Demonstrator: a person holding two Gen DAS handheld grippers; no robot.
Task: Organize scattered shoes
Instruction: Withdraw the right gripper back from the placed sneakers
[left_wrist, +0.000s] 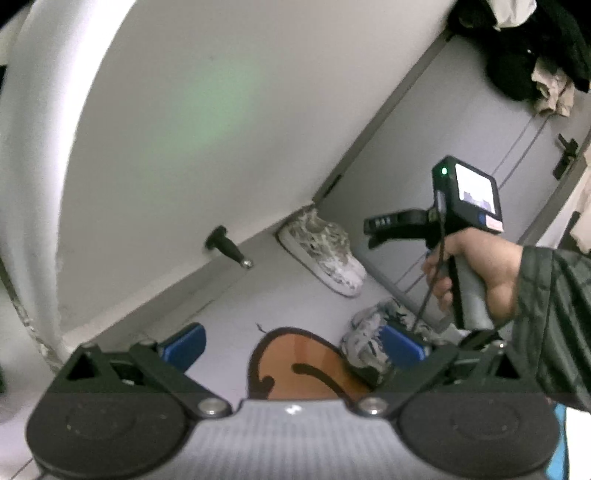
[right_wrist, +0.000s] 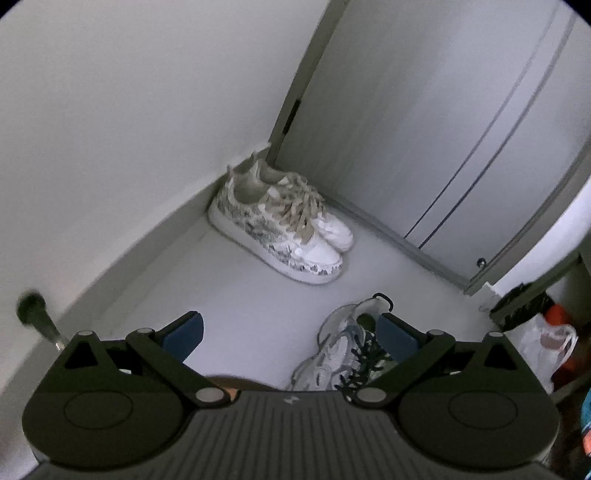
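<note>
Blue pads of right gripper (right_wrist: 290, 338) spread wide, nothing between, hovering over floor. Left gripper (left_wrist: 293, 341) likewise spread, empty.

Progress, my read: partly done.
- patterned white sneakers (right_wrist: 280, 221): 2, paired side by side, heels in corner between wall and door (right_wrist: 424, 129). Looks sorted.
- grey-white trainer (right_wrist: 341, 350): 1 seen, loose on floor near right gripper's right finger, apart from pair. Mate not visible.
- orange mat (left_wrist: 303, 369): 1, just below left gripper.

Left: place trainer, find mate.
</note>
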